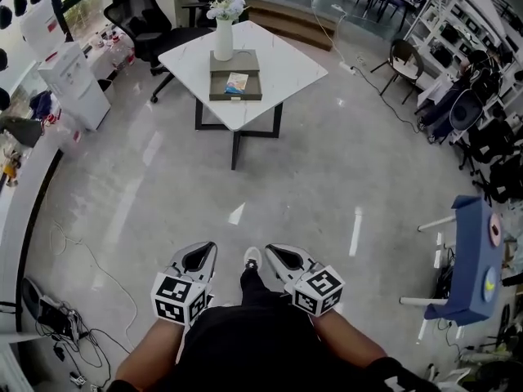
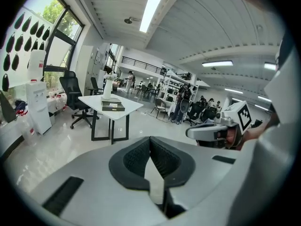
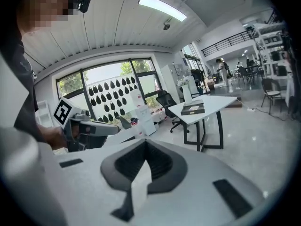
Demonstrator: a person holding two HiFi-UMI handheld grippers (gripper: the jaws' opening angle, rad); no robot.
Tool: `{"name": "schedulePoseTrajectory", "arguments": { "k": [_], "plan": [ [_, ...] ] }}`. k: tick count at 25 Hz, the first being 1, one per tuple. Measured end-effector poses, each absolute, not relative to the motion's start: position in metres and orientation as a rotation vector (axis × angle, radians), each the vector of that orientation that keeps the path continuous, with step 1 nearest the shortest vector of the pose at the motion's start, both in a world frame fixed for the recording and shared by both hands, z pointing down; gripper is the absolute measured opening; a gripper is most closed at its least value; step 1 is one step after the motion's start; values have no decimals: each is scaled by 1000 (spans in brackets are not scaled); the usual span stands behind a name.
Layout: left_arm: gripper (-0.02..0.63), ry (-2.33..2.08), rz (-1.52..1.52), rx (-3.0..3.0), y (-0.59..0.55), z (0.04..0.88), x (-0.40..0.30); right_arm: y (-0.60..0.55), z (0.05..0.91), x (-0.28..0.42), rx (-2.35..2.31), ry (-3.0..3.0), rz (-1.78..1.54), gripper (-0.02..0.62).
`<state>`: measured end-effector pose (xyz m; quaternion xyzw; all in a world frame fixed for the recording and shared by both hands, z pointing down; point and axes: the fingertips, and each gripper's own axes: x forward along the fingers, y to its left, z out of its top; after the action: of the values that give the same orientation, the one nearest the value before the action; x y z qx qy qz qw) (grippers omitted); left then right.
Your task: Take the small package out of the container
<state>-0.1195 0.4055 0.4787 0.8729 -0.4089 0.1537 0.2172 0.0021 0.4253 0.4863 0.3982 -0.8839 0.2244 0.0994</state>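
Both tongs clenched: left gripper (image 1: 199,256) and right gripper (image 1: 283,256) have their pads together with nothing between them. They are held low before the body, well apart from the white table (image 1: 286,70). The small package (image 1: 236,82) lies flat in the shallow dark tray (image 1: 237,96), near the white vase (image 1: 223,39). Judgement: light, thin, probably a slick wrapper that yields to pressure. Best hold: pinch one free edge lightly, then lift clear of the rim.
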Motion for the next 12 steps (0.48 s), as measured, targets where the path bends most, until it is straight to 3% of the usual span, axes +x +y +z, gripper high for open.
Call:
{"name": "schedulePoseTrajectory", "arguments": {
  "k": [12],
  "plan": [
    [2,-1218,397,2437,278,443,-81,286,446,40,1151,-2689,578,-3]
  ]
}}
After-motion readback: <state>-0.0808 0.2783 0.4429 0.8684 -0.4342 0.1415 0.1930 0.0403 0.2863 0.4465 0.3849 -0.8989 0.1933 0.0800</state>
